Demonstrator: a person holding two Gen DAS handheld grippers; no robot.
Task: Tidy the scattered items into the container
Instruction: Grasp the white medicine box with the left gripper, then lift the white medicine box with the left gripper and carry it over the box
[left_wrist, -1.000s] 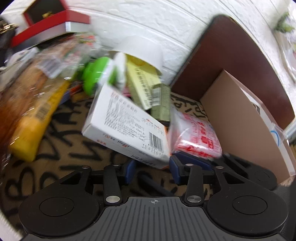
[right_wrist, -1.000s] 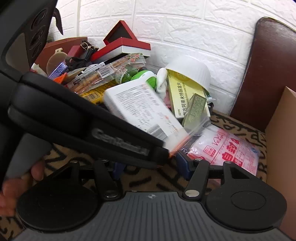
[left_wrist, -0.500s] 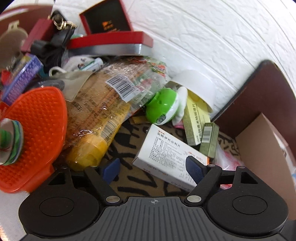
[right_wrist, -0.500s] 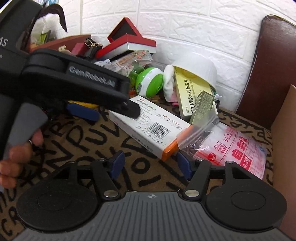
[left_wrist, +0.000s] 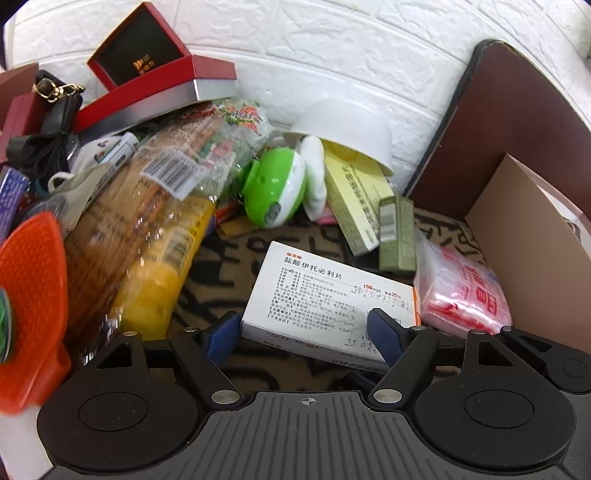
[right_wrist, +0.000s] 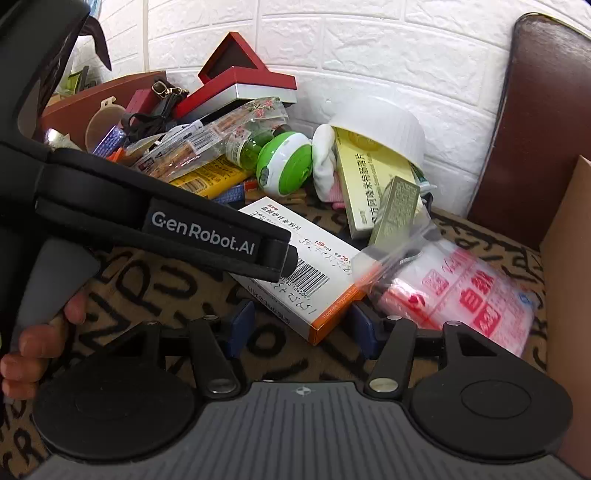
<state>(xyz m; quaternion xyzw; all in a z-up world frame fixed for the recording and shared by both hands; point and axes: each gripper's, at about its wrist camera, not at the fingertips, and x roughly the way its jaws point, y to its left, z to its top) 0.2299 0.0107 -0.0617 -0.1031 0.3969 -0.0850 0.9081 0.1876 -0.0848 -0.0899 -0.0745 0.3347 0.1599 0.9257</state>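
Straddling pill box (left_wrist: 332, 299) with left hand-held gripper (left_wrist: 306, 332), jaws wide, gripping nothing, for lift toward carton (left_wrist: 532, 236) right of box. Hovering right hand-held gripper (right_wrist: 301, 325) open at box corner, empty.

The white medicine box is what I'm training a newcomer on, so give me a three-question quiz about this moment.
1. True or false: the left gripper has its fingers closed on the white medicine box.
2. Which lies right of that box? A) plastic bag pack with red print B) orange brush
3. The box's end flap is what colour?

Key: 1 false, open around it; 2 A; 3 orange.
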